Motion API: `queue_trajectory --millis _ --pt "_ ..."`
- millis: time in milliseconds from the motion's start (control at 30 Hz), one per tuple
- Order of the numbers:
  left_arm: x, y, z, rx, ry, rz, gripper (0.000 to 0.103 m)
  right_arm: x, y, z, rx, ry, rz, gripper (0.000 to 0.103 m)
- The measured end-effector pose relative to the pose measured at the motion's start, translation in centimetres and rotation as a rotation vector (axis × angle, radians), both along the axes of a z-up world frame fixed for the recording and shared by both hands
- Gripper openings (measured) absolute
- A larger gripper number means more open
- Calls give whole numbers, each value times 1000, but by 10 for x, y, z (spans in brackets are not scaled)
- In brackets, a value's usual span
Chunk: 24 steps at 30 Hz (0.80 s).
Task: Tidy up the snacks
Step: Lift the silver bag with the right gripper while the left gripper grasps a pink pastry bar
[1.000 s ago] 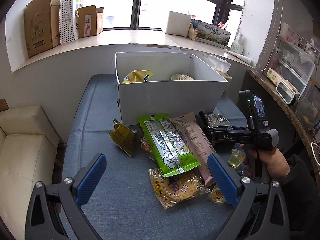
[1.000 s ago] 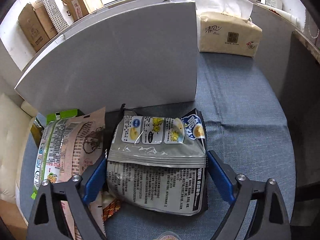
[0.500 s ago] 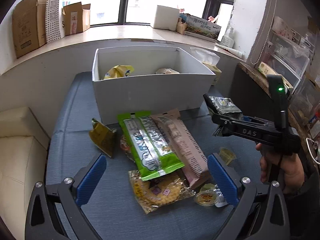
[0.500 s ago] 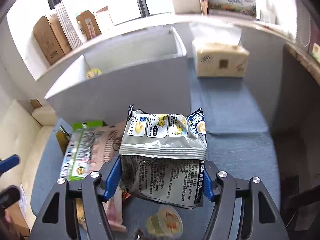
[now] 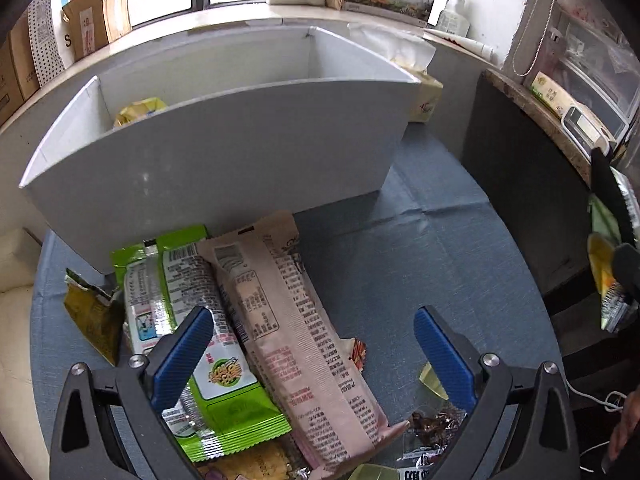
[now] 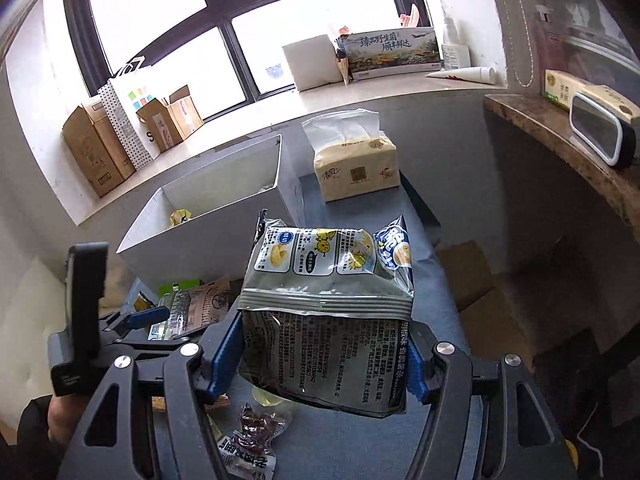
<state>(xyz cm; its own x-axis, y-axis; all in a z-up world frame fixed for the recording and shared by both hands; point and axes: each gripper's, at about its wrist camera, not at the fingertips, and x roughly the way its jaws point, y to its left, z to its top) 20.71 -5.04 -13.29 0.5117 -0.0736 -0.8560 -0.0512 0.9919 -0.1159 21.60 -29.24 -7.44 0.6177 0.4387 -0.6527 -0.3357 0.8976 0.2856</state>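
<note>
Left gripper (image 5: 314, 344) hangs wide apart over a pink snack packet (image 5: 296, 336) and a green packet (image 5: 188, 344) lying before the white box (image 5: 224, 160) on the blue cloth (image 5: 420, 260); the packets' near ends are cut off. From the right wrist view, the right gripper (image 6: 326, 360) clamps a grey chip bag (image 6: 328, 308), lifted and hiding the cloth's middle; the box's contents are mostly hidden.

Snack packets (image 5: 256, 320) lie before the box (image 5: 224, 160); tissue pack (image 6: 356, 168) right of it.
</note>
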Motion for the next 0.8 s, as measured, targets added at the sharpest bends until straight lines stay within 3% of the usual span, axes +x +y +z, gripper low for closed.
queue_trajectory --millis 167,233,267,400,500,800 --pt "10 -14 -18 182 21 17 99 -2 -3 -10 10 23 -5 71" --pt "13 -25 -22 275 15 1 77 -2 -3 -14 12 30 0 71" --pt "14 -28 -26 295 35 -5 61 -2 -2 -15 14 34 3 71" --pt "16 -25 -30 252 52 -12 59 -5 -1 -17 20 38 11 71" --pt "12 -17 -21 168 54 -19 56 -6 -1 -19 19 42 14 71" --pt "-29 -12 32 65 -73 -61 55 -8 5 -17 12 35 26 71"
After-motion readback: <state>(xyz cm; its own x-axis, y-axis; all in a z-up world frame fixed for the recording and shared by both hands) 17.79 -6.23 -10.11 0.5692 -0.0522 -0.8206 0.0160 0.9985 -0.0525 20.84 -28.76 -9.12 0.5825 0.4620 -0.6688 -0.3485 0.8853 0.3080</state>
